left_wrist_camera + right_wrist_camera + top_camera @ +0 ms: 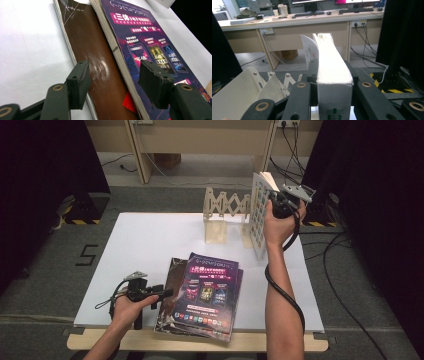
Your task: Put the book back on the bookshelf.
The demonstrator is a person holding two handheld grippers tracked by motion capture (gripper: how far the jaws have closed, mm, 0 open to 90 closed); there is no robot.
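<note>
We see a white desk [150, 245] on a grey floor. Our right gripper [276, 200] is clamped on a thick book [260, 215], holding it upright above the desk's far right part, just beside a wooden fold-out rack [225, 210]. Our left gripper [113, 80] is open, low by the stack of magazines [205, 292] at the near edge, gripping nothing.

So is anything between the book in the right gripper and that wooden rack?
Nothing visible. The right gripper holds the book upright just right of the wooden rack; the bare table lies around the rack, and the magazines lie nearer the person.
</note>
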